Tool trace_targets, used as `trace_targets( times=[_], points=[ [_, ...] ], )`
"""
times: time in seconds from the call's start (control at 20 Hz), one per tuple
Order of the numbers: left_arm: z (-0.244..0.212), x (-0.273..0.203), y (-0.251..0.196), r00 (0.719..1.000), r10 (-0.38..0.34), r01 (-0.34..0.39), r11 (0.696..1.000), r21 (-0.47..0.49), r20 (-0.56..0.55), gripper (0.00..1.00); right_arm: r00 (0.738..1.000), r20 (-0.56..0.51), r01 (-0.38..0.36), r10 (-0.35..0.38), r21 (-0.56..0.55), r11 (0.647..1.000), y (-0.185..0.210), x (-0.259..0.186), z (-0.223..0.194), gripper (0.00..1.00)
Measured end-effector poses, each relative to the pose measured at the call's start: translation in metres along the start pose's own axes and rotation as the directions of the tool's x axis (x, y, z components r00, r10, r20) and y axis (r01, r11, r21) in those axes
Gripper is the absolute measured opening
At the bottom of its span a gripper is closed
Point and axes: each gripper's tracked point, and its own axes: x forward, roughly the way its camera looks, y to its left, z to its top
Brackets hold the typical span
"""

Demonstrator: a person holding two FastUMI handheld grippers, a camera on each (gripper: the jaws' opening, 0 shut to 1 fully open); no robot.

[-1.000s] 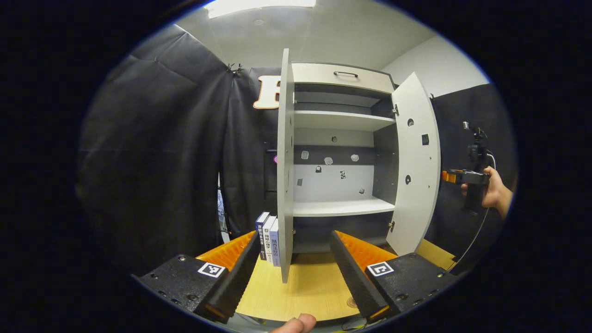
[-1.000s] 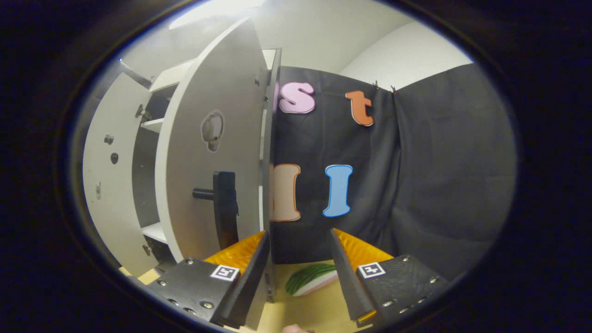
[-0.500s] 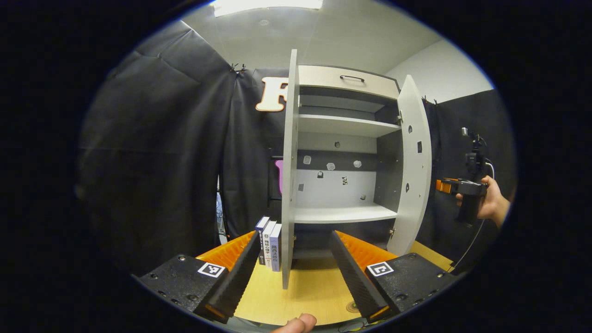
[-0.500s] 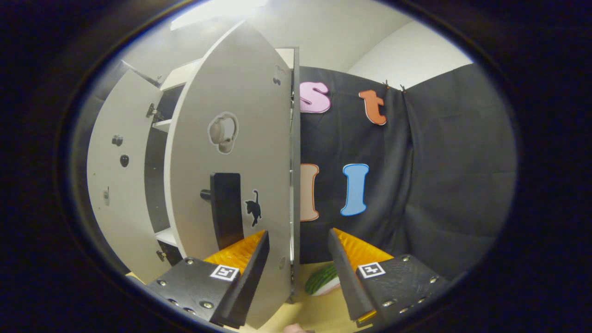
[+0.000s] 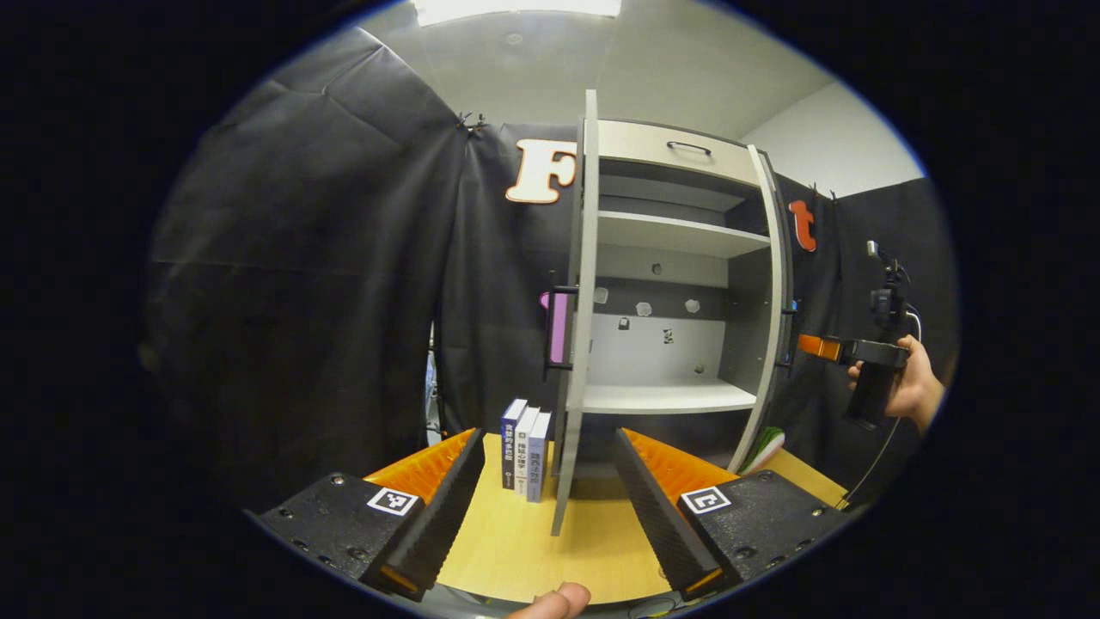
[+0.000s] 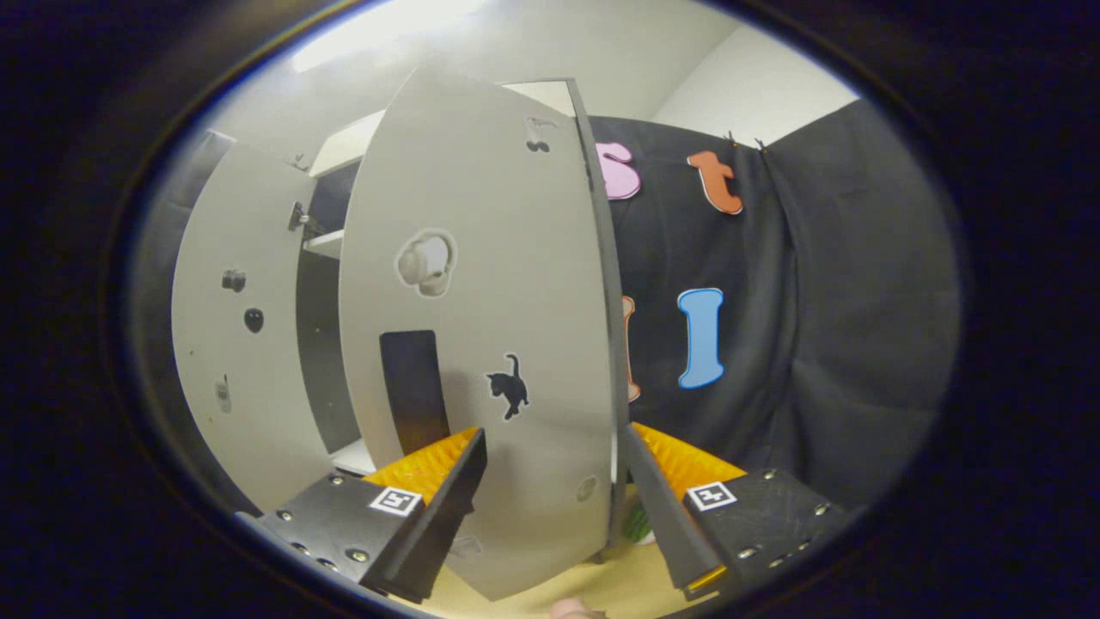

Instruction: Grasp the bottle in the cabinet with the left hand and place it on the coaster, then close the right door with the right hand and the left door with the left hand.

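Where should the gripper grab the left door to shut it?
Probably the dark bar handle on the left door. It juts from the outer face near the free edge. Bring the left gripper around that outer side and close its fingers across the upright bar.

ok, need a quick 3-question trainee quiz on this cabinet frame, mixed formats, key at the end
1. True or false: in the left gripper view, both shelves of the cabinet hold a bottle.
2. Multiple choice: the books stand on the table
A. inside the cabinet on the lower shelf
B. outside the cabinet, behind the left door
C. on top of the cabinet
3. Fill in: in the right gripper view, the right gripper is open, and the panel between its fingers is the right ____.

Key: 1 false, the shelves visible there are bare. 2 B. 3 door.
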Motion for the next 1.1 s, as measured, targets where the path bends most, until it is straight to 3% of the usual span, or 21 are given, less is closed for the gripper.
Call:
trace_targets(
  times=[0.35,0.55,0.75,0.95,1.1],
  points=[
    [-0.022,0.003,0.057,0.996,0.082,-0.082,0.997,-0.005,-0.045,0.95,1.000,-0.010,-0.001,0.000,-0.032,0.999,0.013,-0.004,-0.007,0.94],
    [-0.031,0.019,0.094,0.991,0.126,-0.124,0.991,0.041,-0.054,0.93,1.000,-0.006,-0.009,0.009,-0.060,0.998,0.020,-0.013,-0.009,0.94],
    [-0.020,0.048,0.114,0.992,0.118,-0.116,0.992,0.048,-0.039,0.95,1.000,-0.004,0.000,0.000,-0.054,0.999,0.027,-0.029,-0.008,0.97],
    [-0.002,0.088,0.127,0.995,0.099,-0.098,0.994,0.052,-0.013,0.95,1.000,-0.009,0.002,-0.002,-0.034,0.999,0.031,-0.049,-0.001,0.94],
    [0.015,0.119,0.123,0.998,0.064,-0.065,0.997,0.042,0.018,0.95,0.998,0.012,0.060,-0.059,-0.066,0.996,0.012,-0.075,0.013,0.94]
  ],
)
